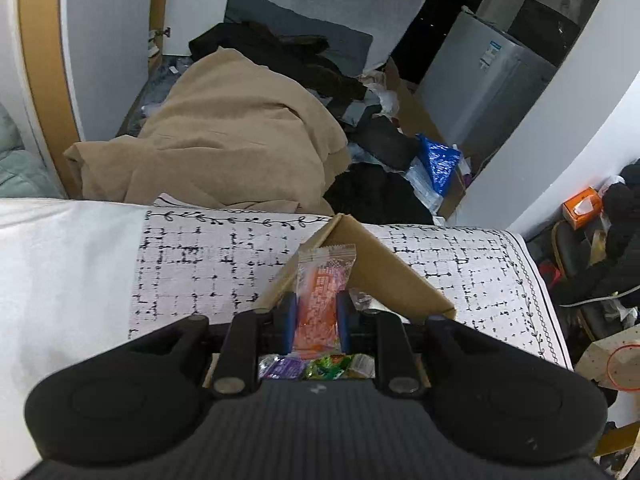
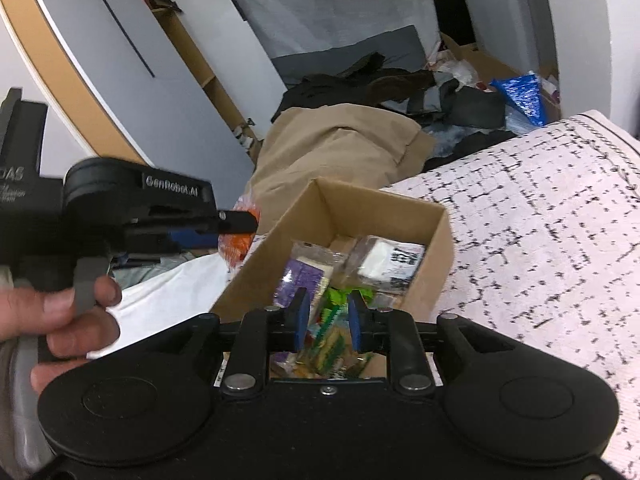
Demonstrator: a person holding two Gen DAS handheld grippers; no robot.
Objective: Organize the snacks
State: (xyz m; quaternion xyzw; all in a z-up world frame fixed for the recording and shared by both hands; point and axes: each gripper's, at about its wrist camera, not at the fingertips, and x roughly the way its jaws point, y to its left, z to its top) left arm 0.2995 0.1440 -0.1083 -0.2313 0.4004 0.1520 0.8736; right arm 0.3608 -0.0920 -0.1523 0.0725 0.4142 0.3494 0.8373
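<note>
My left gripper is shut on an orange snack packet with a clear wrapper, held just above the near edge of a brown cardboard box. In the right wrist view the left gripper is at the box's left side with the orange snack packet hanging from it. The cardboard box holds several wrapped snacks, among them a purple packet and a green packet. My right gripper is over the box, jaws a little apart with a green-yellow packet between them; contact is unclear.
The box sits on a white cloth with a black grid pattern. Beyond the surface's far edge lie a beige blanket, dark clothes, a blue foil bag and a grey appliance.
</note>
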